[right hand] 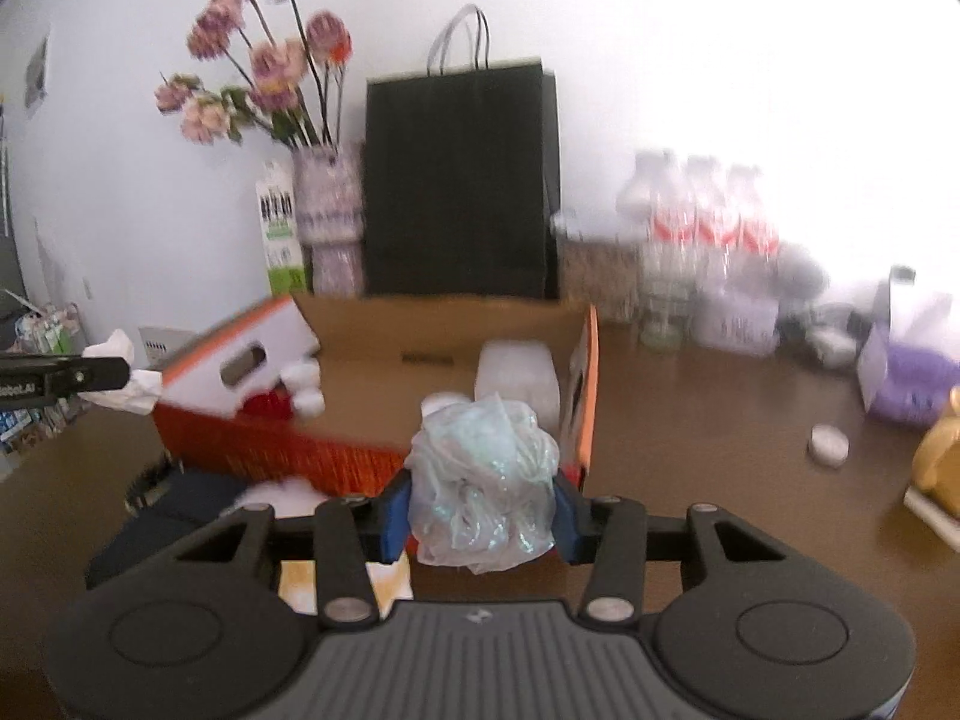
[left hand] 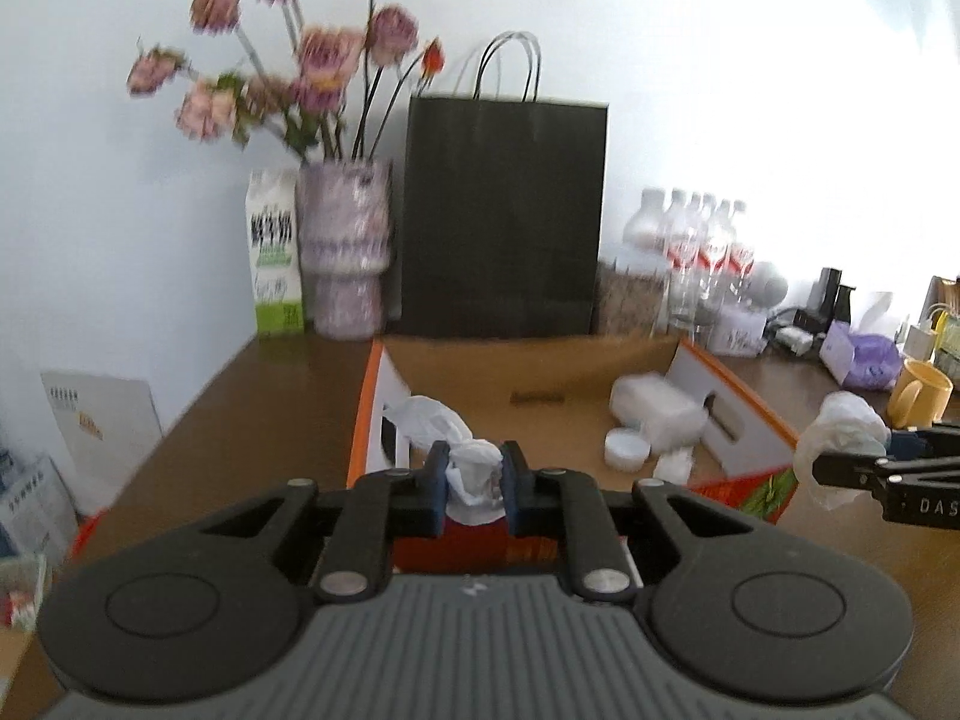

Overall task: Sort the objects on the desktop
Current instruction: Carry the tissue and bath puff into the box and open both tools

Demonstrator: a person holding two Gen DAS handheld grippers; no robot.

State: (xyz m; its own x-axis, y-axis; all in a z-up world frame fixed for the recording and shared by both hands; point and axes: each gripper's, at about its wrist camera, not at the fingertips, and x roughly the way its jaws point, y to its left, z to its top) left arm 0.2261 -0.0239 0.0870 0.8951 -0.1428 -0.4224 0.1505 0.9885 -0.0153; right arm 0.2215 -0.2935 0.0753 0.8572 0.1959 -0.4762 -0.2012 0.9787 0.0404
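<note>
My left gripper [left hand: 474, 465] is shut on a crumpled white tissue [left hand: 474, 474] and holds it over the near edge of an open orange cardboard box [left hand: 540, 378]. My right gripper [right hand: 480, 504] is shut on a crumpled clear plastic bag [right hand: 483, 492], just in front of the same box [right hand: 384, 354]. The box holds white plastic containers [left hand: 657, 411] and a round white lid [left hand: 627, 447]. The right gripper with its bag [left hand: 840, 444] shows at the right edge of the left wrist view. The left gripper with its tissue [right hand: 123, 378] shows at the left edge of the right wrist view.
Behind the box stand a black paper bag [left hand: 504, 216], a vase of pink flowers [left hand: 345, 252], a milk carton [left hand: 275, 252] and several water bottles [right hand: 702, 228]. A yellow mug [left hand: 918, 393], a purple tissue box [right hand: 906, 378] and a small white lid [right hand: 828, 447] lie right. A dark object [right hand: 174, 504] lies front left.
</note>
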